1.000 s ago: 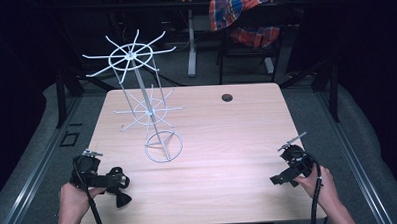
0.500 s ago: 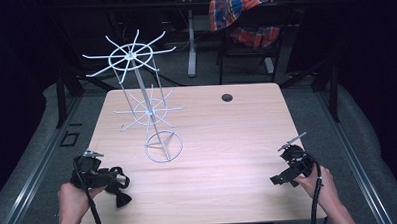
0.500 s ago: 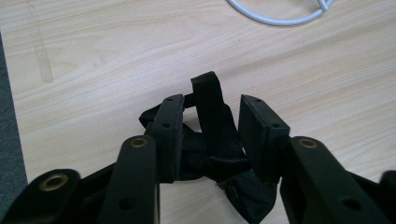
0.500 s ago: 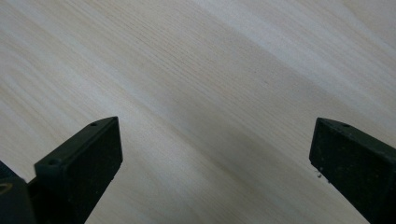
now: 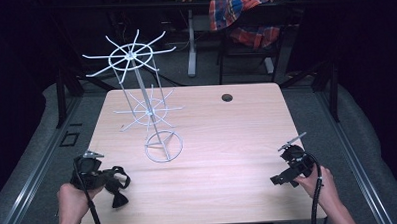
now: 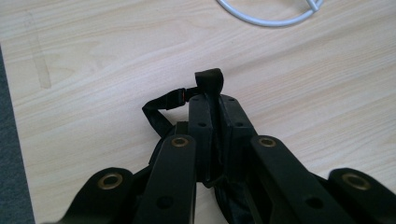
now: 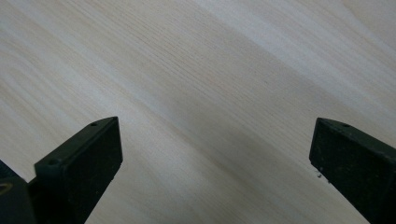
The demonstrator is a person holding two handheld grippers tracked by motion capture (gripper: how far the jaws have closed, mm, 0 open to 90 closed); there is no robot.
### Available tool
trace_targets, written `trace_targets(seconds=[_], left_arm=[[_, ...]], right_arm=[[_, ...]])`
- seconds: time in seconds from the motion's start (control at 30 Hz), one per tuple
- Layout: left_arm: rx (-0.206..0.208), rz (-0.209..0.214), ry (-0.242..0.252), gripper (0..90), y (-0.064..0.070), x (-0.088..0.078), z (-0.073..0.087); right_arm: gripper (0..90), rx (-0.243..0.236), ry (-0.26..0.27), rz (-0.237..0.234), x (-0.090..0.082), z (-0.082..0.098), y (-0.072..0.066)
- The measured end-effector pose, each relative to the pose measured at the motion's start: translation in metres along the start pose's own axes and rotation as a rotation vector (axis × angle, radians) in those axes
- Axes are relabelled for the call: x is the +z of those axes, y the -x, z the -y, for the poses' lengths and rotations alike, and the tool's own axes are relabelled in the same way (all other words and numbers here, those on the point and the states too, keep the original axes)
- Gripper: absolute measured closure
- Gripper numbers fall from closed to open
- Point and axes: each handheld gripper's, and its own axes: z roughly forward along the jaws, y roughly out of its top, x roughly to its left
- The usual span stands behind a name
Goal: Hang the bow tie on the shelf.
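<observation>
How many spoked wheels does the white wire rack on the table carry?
2. The upper wheel sits at the top of the wire rack; the lower, smaller wheel sits partway down its pole, above the ring base. None seems hidden.

Looking at a pale wood-grain table, smooth and matt. Standing on it, thin white-coated wire rack, slightly glossy. Near the rack's ring base, matt black plastic left gripper pinching a black woven strap.
</observation>
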Motion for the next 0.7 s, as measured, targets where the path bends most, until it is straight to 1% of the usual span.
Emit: trace_targets(seconds=[0.03, 0.13, 0.17, 0.2, 0.27, 0.3, 0.4, 0.43, 0.47, 0.5, 0.53, 0.6, 0.67, 0.7], left_arm=[[0.000, 0.000, 0.008, 85.4, 0.000, -0.002, 0.000], [-0.003, -0.002, 0.030, 85.7, 0.001, -0.006, 0.000], [-0.003, 0.001, 0.033, 85.8, 0.001, -0.007, -0.001], [-0.002, -0.001, 0.038, 85.8, 0.001, -0.008, -0.001], [0.000, 0.000, 0.048, 85.9, 0.001, -0.011, -0.001], [0.003, 0.006, 0.045, 86.0, 0.001, -0.013, -0.001], [-0.001, 0.001, 0.071, 86.1, 0.002, -0.016, -0.002], [0.004, 0.006, 0.061, 86.1, 0.002, -0.018, -0.003], [0.000, 0.003, 0.076, 86.1, 0.003, -0.019, -0.003], [-0.001, 0.004, 0.076, 86.1, 0.003, -0.020, -0.003], [0.001, 0.004, 0.073, 86.1, 0.003, -0.021, -0.004], [0.004, -0.002, 0.084, 86.2, 0.003, -0.023, -0.005], [0.001, -0.007, 0.094, 86.3, 0.004, -0.026, -0.006], [0.001, -0.005, 0.102, 86.3, 0.003, -0.029, -0.007]], right_arm=[[2.2, 0.019, 0.020, 0.001, 0.001, 0.001, -0.001], [2.2, 0.001, 0.003, -0.002, 0.000, 0.000, 0.000], [2.2, 0.001, 0.005, -0.001, 0.000, 0.000, 0.000], [2.2, -0.006, -0.002, 0.009, -0.001, 0.000, 0.001], [2.2, -0.007, -0.002, 0.017, -0.001, 0.000, 0.001], [2.2, -0.010, -0.005, 0.016, -0.001, 0.000, 0.001], [2.2, -0.006, 0.002, 0.010, -0.001, 0.000, 0.001], [2.2, 0.000, -0.005, 0.010, -0.002, 0.000, 0.001], [2.2, -0.004, -0.010, 0.016, -0.002, 0.000, 0.001], [2.2, -0.008, -0.015, 0.019, -0.002, 0.000, 0.002], [2.2, -0.001, -0.008, 0.013, -0.002, 0.000, 0.001], [2.2, 0.011, 0.002, -0.004, -0.002, 0.000, 0.001], [2.2, 0.016, 0.011, 0.002, -0.002, 0.001, 0.000], [2.1, 0.008, 0.008, 0.017, -0.002, 0.001, 0.000]])
